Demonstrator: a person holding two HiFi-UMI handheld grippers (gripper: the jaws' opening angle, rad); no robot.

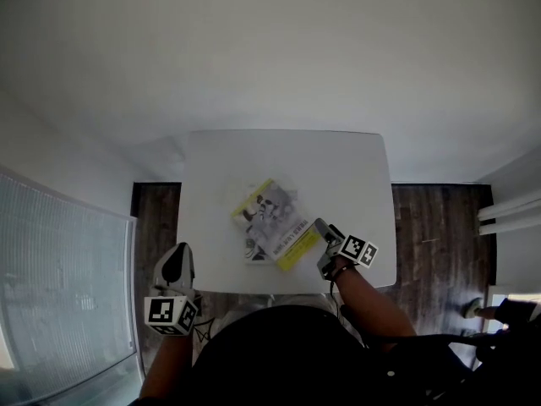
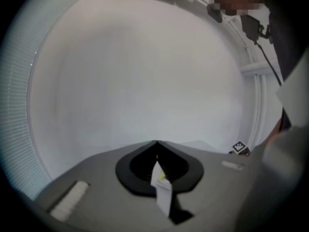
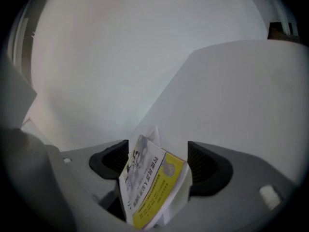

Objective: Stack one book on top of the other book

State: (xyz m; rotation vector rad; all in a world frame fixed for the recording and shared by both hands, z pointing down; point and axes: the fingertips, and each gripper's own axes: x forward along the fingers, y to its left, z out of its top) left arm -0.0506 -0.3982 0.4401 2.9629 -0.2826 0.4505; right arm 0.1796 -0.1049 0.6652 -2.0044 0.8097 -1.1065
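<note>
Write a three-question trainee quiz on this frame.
1. True or false: the yellow book lies on the other book.
2. Which tool has its jaws apart? A) left B) right
3. Fill in: both books lie on a white ___.
Key: 1 true. 2 B: the right tool is open by the books; the left tool is shut, off to the side. 3 table.
</note>
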